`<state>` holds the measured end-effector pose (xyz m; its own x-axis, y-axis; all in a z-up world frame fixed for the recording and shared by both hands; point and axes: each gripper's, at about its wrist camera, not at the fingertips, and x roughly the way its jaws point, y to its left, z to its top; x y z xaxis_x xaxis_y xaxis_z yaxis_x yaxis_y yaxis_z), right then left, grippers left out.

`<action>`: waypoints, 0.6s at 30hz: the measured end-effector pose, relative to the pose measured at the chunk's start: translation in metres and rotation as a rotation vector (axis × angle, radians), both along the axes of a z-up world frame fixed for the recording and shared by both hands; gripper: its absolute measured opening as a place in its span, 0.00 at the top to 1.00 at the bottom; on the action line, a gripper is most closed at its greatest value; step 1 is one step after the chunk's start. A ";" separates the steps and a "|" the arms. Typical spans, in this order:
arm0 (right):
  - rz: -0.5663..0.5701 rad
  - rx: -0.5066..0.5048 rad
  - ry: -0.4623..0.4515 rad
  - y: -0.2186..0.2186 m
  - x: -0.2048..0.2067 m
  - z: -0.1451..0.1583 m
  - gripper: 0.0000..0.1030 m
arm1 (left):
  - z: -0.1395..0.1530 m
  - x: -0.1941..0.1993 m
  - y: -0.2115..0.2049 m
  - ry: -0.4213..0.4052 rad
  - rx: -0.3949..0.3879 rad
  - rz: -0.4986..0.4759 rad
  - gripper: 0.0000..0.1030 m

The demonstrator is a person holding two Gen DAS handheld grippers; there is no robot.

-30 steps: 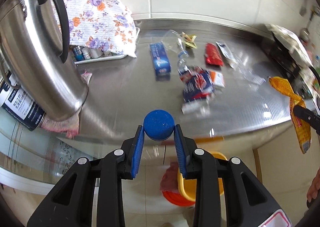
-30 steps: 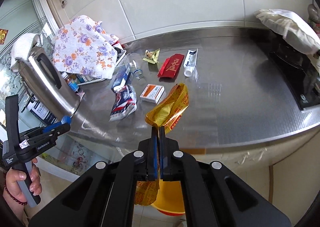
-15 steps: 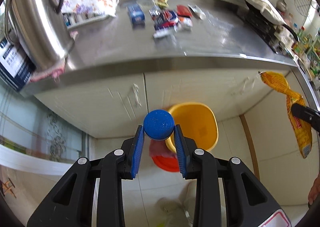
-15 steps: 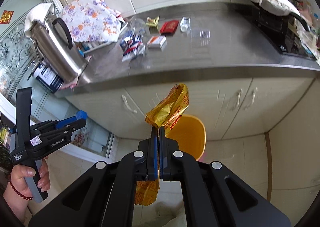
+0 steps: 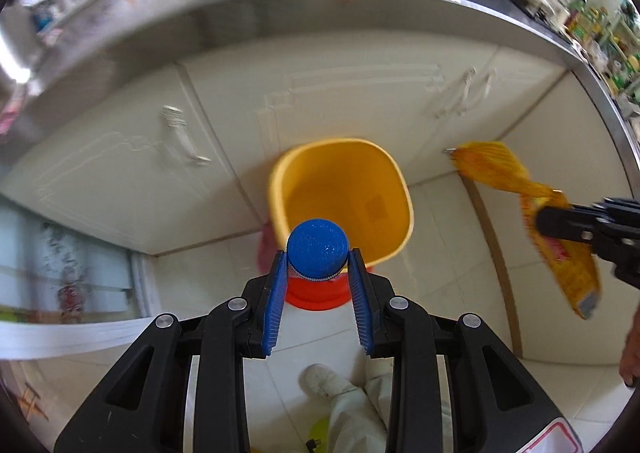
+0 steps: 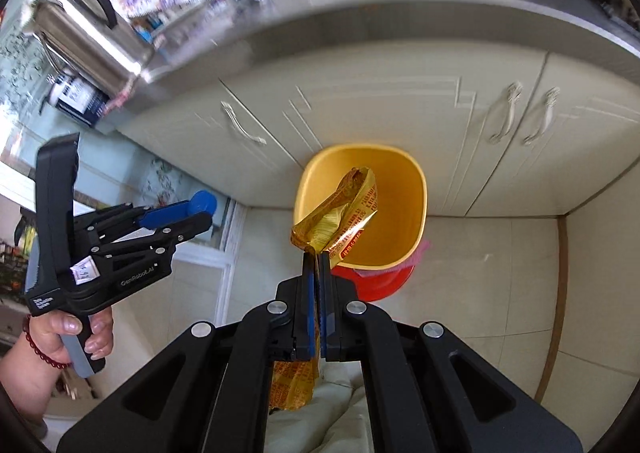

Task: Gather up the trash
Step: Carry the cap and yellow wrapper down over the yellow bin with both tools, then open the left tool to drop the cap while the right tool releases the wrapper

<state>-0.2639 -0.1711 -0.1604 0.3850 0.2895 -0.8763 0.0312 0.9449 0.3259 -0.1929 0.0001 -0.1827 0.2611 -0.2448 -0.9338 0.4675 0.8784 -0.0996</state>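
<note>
- Left gripper (image 5: 318, 265) had its fingers clamped on a blue cap (image 5: 318, 249); yellow bin (image 5: 340, 193) sat at 12 o'clock, just past it.
- Right gripper (image 6: 316, 265) pinched the wrapper (image 6: 340, 209) flat, hanging over the bin's mouth, so probably nearer for the drop.

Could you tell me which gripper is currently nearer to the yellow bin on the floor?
Hard to call; both hover near the yellow bin. The right gripper holds its yellow wrapper by the rim, while the left gripper, with the blue cap, does likewise.
</note>
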 end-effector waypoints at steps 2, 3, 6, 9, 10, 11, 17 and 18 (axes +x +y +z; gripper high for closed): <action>0.024 0.032 0.026 -0.005 0.013 -0.024 0.98 | -0.020 0.009 -0.008 0.043 -0.040 -0.038 0.70; 0.034 0.049 0.041 -0.008 0.020 -0.036 0.98 | -0.030 0.013 -0.013 0.057 -0.058 -0.057 0.70; 0.071 0.079 0.084 -0.012 0.045 -0.075 0.98 | -0.063 0.027 -0.027 0.096 -0.062 -0.112 0.70; 0.082 0.096 0.123 -0.016 0.069 -0.111 0.98 | -0.094 0.041 -0.036 0.136 -0.040 -0.139 0.70; 0.080 0.099 0.131 -0.017 0.074 -0.118 0.98 | -0.102 0.045 -0.043 0.150 -0.037 -0.146 0.70; 0.073 0.102 0.146 -0.019 0.084 -0.134 0.98 | -0.110 0.049 -0.044 0.162 -0.030 -0.148 0.70; 0.040 0.155 0.197 -0.024 0.113 -0.187 0.98 | -0.150 0.068 -0.048 0.232 -0.007 -0.136 0.70; 0.038 0.155 0.201 -0.024 0.115 -0.193 0.98 | -0.155 0.070 -0.047 0.239 -0.001 -0.130 0.70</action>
